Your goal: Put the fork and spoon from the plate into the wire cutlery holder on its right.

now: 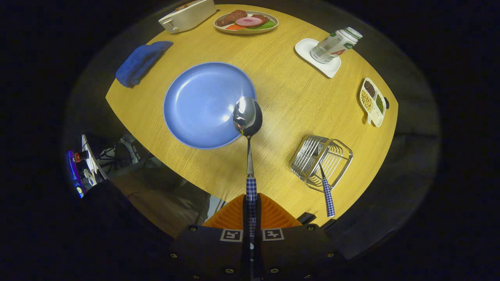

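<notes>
Risk sits in your thin grip: the gripper [251, 203] has its fingers closed tight on the checked blue-and-white handle of the polished steel spoon [247, 117], bowl held high over the round blue plate's [195, 105] rim. A tilt could swing it against the wire cutlery holder [321, 160], where the checked-handled fork [327, 195] already leans.

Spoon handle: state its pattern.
Blue-and-white check, on the spoon held between the fingers, gripper view.
</notes>
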A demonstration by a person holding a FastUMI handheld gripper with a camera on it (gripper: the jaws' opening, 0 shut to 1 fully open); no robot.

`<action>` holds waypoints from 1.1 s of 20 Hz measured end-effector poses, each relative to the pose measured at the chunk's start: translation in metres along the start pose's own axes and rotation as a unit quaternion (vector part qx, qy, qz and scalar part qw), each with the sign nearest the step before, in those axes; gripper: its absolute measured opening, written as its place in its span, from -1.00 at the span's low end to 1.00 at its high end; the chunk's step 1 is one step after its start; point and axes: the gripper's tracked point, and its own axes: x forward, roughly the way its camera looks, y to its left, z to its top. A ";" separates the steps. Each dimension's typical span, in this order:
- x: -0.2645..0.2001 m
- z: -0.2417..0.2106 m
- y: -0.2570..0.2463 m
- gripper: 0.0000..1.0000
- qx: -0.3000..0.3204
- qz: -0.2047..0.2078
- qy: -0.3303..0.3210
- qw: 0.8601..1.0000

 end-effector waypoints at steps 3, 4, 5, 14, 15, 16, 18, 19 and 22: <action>-0.008 -0.009 -0.008 -0.92 0.017 0.009 0.003 1.000; -0.009 -0.011 -0.013 -0.92 0.019 0.013 0.004 1.000; -0.009 -0.016 -0.018 -0.92 0.027 0.016 0.009 0.999; -0.015 -0.041 -0.067 -0.92 0.073 0.011 0.047 0.996; -0.014 -0.040 -0.071 -0.92 0.078 0.015 0.047 0.996; -0.014 -0.039 -0.074 -0.92 0.086 0.019 0.048 0.995; -0.012 -0.040 -0.081 -0.92 0.101 0.025 0.055 0.993; -0.010 -0.043 -0.084 -0.92 0.107 0.028 0.062 0.992; -0.008 -0.053 -0.093 -0.92 0.117 0.040 0.083 0.989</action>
